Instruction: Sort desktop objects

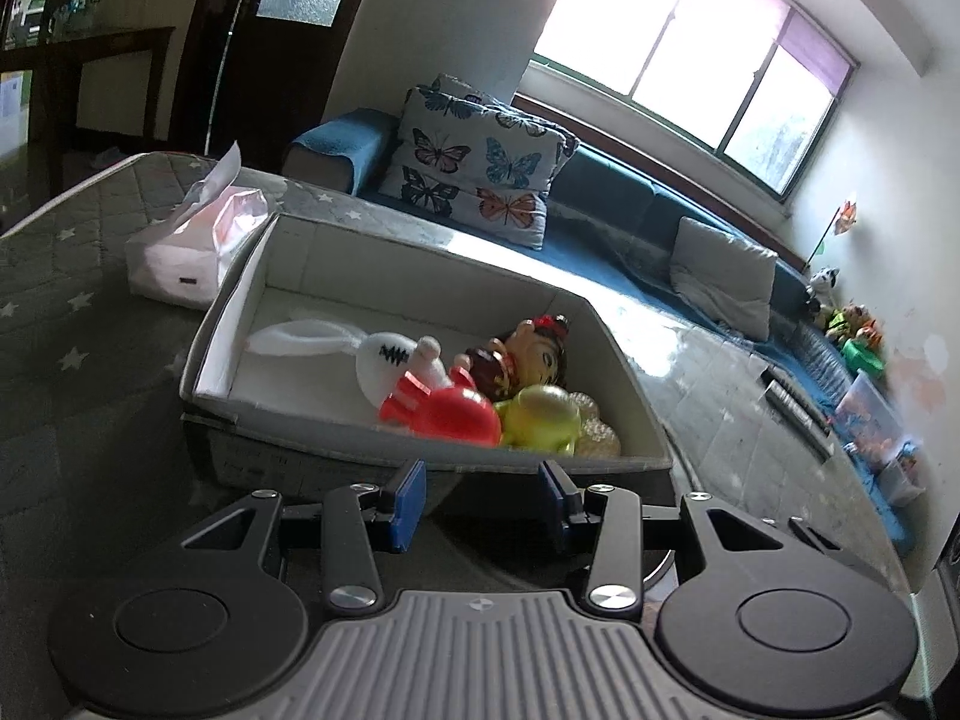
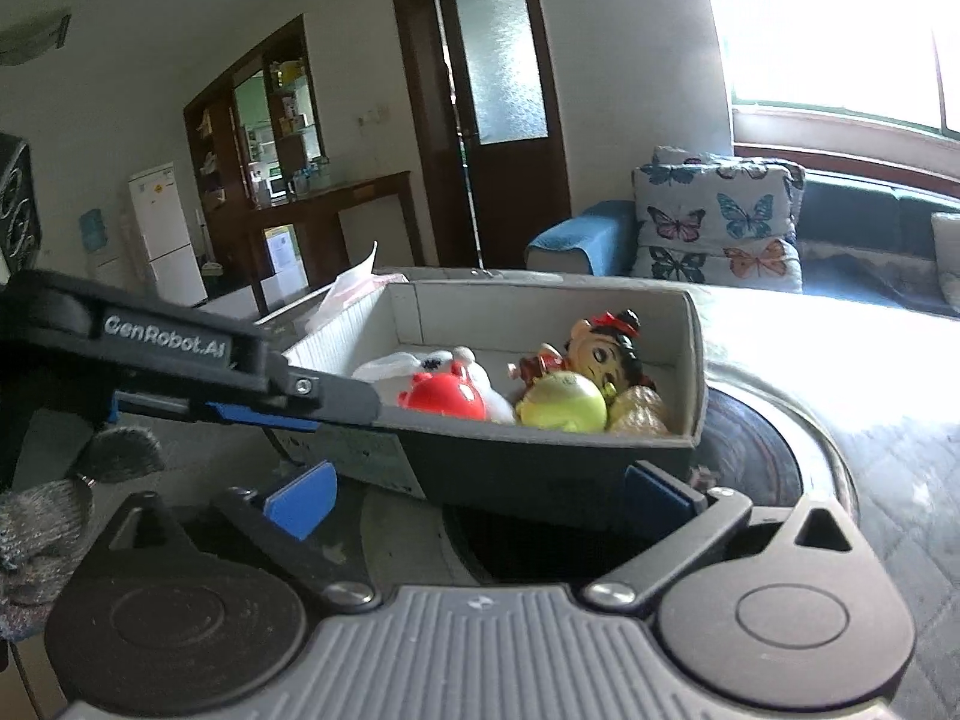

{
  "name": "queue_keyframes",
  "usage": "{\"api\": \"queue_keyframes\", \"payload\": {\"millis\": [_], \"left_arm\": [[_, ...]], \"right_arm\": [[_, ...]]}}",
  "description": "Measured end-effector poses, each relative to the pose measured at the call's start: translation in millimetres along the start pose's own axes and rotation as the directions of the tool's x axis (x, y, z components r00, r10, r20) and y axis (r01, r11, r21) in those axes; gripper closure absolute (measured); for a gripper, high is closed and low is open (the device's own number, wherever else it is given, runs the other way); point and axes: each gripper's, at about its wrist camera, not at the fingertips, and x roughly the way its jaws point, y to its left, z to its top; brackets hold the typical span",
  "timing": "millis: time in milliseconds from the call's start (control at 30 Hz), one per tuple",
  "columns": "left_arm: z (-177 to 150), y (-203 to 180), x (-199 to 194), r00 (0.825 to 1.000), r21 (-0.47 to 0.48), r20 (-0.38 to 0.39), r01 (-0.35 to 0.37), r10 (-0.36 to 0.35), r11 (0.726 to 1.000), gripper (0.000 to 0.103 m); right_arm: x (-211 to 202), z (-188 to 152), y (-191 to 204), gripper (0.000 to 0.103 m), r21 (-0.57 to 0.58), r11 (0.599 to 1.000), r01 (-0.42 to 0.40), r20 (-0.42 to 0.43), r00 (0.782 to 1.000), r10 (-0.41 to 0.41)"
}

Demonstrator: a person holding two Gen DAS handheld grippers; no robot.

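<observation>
A grey open box (image 1: 228,294) with a white lining sits on the table and holds several toys: a white plush rabbit (image 1: 384,354), a red toy (image 1: 456,414), a yellow-green toy (image 1: 540,417), a doll with black hair (image 1: 540,348) and a pale gold ball (image 1: 597,432). My left gripper (image 1: 483,498) is open and empty just before the box's near wall. In the right wrist view the box (image 2: 690,336) shows the same toys. My right gripper (image 2: 480,495) is open and empty at the box's near side. The left gripper's arm (image 2: 180,354) crosses at the left.
A pink tissue pack (image 1: 192,246) lies behind the box on the grey star-patterned cloth (image 1: 60,300). A blue sofa with butterfly cushions (image 1: 480,162) stands beyond the table. A round dark disc (image 2: 756,450) lies on the table right of the box.
</observation>
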Motion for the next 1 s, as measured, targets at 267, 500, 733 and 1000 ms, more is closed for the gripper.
{"api": "queue_keyframes", "payload": {"millis": [267,500,733,1000], "left_arm": [[-19,-9,-10,0.998,0.048,0.01,-0.07,0.069,0.996,0.059],[-31,-16,-16,0.993,0.091,0.029,-0.119,0.117,0.989,0.059],[-43,-26,-19,0.975,0.177,0.044,-0.222,0.217,0.959,0.059],[-48,-25,-22,0.977,0.167,0.028,-0.214,0.213,0.962,0.059]], "right_arm": [[-9,-17,-4,0.0,0.034,0.998,0.056,-0.02,0.998,-0.056],[-14,-23,0,0.0,0.027,0.997,0.068,-0.029,0.997,-0.068],[-21,-30,3,0.0,0.037,0.996,0.08,-0.04,0.996,-0.078],[-25,-34,6,0.0,0.039,0.995,0.091,-0.046,0.995,-0.089]]}}
